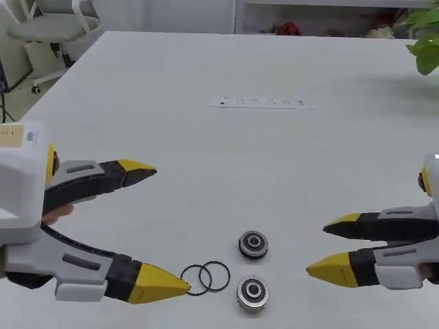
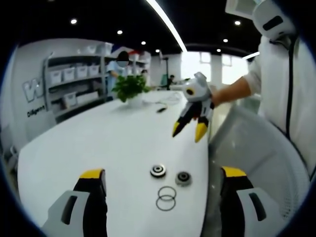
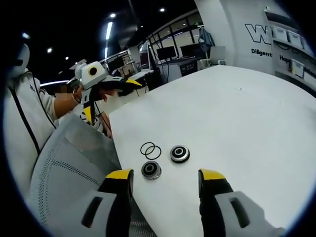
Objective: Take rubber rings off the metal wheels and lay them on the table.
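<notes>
Two metal wheels (image 1: 253,245) (image 1: 252,293) lie flat on the white table near its front edge. Just left of them, two thin black rubber rings (image 1: 206,277) lie overlapping on the tabletop. My left gripper (image 1: 161,228) hovers left of the rings, open and empty, its lower tip close to them. To the right of the wheels, my right gripper (image 1: 321,248) is open and empty. In the left gripper view the wheels (image 2: 158,171) (image 2: 183,178) and rings (image 2: 166,197) sit between my jaws' tips. The right gripper view shows the wheels (image 3: 179,153) (image 3: 151,170) and rings (image 3: 150,149) ahead.
A white strip with small dark marks (image 1: 260,103) lies flat at mid-table. A potted plant (image 1: 426,48) stands at the far right, an office chair (image 1: 55,27) beyond the far left corner. The person's grey mesh chair (image 3: 69,163) is at the table's near edge.
</notes>
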Demonstrator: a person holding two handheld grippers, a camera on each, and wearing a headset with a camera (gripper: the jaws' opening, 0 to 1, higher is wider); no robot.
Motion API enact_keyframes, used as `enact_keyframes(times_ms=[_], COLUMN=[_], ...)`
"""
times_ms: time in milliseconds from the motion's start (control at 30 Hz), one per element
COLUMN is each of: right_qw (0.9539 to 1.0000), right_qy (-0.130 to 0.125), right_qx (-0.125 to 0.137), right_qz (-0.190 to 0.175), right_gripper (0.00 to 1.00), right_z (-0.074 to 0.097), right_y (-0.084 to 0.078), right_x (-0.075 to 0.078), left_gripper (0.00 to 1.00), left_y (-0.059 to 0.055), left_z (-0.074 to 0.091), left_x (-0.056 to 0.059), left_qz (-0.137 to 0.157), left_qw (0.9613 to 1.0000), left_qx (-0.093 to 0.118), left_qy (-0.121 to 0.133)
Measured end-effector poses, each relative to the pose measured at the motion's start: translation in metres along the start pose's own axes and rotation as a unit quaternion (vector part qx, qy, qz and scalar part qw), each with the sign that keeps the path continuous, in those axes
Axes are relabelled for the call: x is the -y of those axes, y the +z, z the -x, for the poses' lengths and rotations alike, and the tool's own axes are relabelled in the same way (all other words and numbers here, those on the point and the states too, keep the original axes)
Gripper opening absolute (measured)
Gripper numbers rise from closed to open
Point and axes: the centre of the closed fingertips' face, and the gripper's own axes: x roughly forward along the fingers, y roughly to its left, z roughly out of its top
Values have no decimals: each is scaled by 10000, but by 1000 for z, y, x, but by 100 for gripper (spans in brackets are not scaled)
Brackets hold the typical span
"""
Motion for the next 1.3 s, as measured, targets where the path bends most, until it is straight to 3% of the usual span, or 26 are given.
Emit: enact_keyframes(times_ms=[467,700,833,1100,1300], right_qw=[9997,9997,9996,9996,9996], right_qy=[-95,-114,-114,-117,-123], right_qx=[-28,-1,19,30,44], right_qz=[-202,-230,-245,-255,-260], right_gripper=[49,48,47,47,46], right_z=[-2,-1,-2,-4,-5], right_y=[-15,-16,-16,-17,-16], right_x=[3,5,6,9,11], left_gripper=[91,84,77,69,64], left_y=[29,33,28,16,8], left_z=[-23,-43,-57,-75,-89], left_x=[-6,-5,-4,-1,-7], left_qz=[-291,-540,-726,-719,-646], left_qw=[9991,9978,9965,9955,9961], left_qx=[251,236,122,14,-1], left_qy=[-167,-289,-383,-612,-603])
